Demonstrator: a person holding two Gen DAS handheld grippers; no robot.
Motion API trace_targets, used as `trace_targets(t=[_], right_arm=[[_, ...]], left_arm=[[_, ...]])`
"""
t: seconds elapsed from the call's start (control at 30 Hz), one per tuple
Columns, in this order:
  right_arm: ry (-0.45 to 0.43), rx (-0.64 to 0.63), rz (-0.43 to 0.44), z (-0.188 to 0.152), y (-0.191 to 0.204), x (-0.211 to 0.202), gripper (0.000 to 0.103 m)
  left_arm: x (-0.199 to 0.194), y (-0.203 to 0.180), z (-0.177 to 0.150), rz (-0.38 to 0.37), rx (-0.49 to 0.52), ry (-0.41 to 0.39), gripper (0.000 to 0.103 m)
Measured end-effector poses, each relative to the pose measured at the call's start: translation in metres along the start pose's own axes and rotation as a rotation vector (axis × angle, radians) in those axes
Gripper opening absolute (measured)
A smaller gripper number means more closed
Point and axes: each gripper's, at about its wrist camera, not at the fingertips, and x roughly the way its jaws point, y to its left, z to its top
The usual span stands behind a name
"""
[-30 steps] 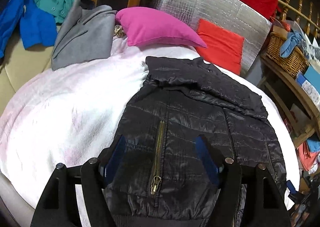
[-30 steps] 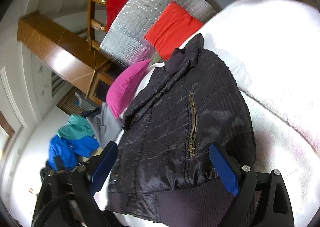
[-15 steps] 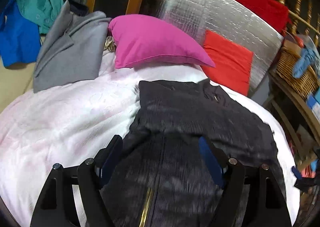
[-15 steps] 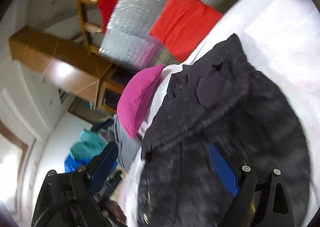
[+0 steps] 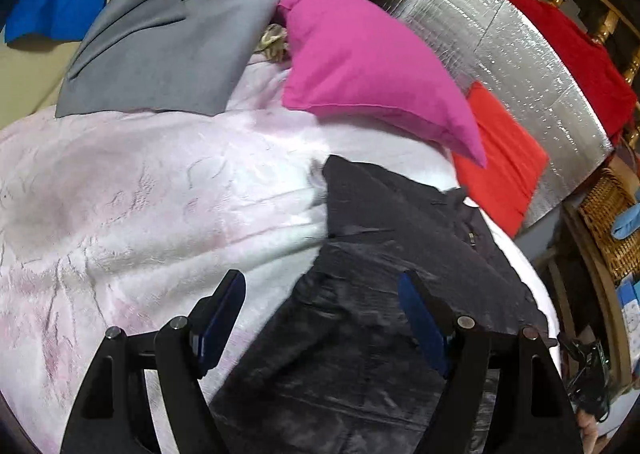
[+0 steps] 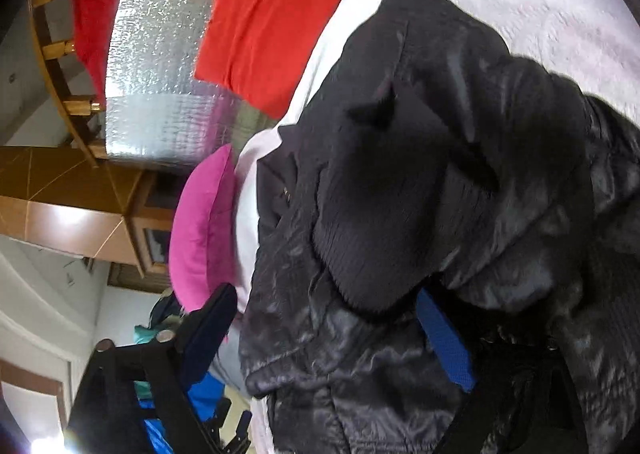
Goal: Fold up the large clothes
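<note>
The black quilted jacket [image 5: 400,294] lies on the bed [image 5: 140,214], toward its right edge, collar end nearest the magenta pillow [image 5: 368,66]. Both tools are spread and grip nothing: the left hand-held gripper [image 5: 320,326] hovers above the jacket's left edge; the right hand-held gripper [image 6: 332,338] sits close over bunched fabric. Judgement: pinch the outer shell only, then carry the fold over evenly. The shell is glossy, slippery and padded; the ribbed knit panel [image 6: 380,214] is matte. The bed cover is a fleecy pale pink.
</note>
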Motion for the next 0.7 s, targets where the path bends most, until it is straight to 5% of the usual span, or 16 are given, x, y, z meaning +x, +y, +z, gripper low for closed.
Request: trace_targets(t=[0.03, 0.17, 0.27, 0.37, 0.43, 0.63, 0.7], right_arm=[[0.010, -0.062, -0.085, 0.003, 0.011, 0.004, 0.027], [-0.137, -0.400, -0.216, -0.002, 0.081, -0.023, 0.021], [-0.221, -0.525, -0.293, -0.013, 0.097, -0.038, 0.021], [-0.080, -0.427, -0.376, -0.006, 0.052, -0.005, 0.030], [-0.005, -0.367, -0.348, -0.007, 0.025, 0.007, 0.066], [-0.051, -0.369, -0.259, -0.011, 0.033, -0.028, 0.071], [-0.076, -0.365, -0.236, -0.009, 0.038, -0.046, 0.071]], left_arm=[[0.000, -0.001, 0.000, 0.005, 0.010, -0.001, 0.079], [-0.004, -0.010, 0.005, 0.003, 0.053, -0.026, 0.079], [-0.006, -0.023, 0.012, 0.003, 0.091, -0.058, 0.079], [0.002, -0.041, 0.016, -0.006, 0.113, -0.048, 0.079], [0.015, -0.058, 0.013, 0.015, 0.176, -0.028, 0.079], [0.075, -0.079, -0.006, 0.205, 0.380, 0.136, 0.079], [0.082, -0.072, -0.007, 0.213, 0.375, 0.155, 0.079]])
